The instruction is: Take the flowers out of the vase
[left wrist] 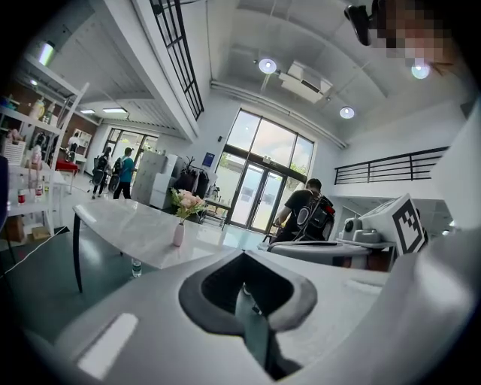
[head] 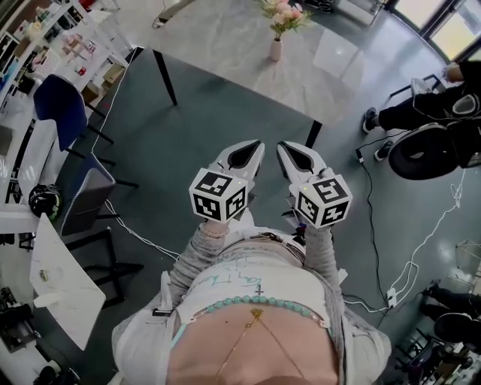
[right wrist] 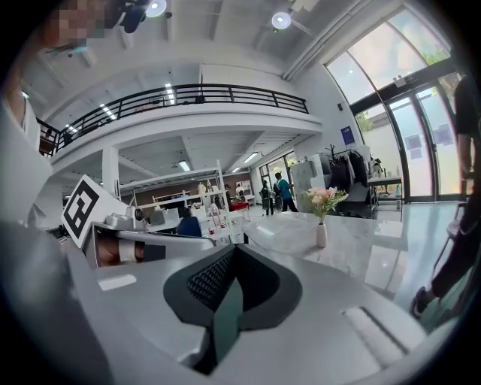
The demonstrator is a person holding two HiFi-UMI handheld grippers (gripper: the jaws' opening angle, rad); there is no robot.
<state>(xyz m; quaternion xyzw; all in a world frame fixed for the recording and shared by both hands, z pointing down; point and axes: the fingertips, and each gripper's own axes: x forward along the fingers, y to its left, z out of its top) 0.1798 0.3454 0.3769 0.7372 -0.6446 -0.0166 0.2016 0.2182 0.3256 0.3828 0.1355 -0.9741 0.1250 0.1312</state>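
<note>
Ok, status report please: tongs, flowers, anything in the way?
Left tongs and right tongs shut, empty. Flowers in vase on table, well ahead. Only floor between.

A small bunch of pink flowers (head: 282, 15) with green leaves stands in a slim, pale pink vase (head: 276, 50), the blooms spreading above its narrow neck. The vase stands upright on the pale marbled surface (head: 218, 53), well back from the near edge.

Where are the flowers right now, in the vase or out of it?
In the vase: the pink flowers rise upright from the small vase standing on the marble table, untouched.
</note>
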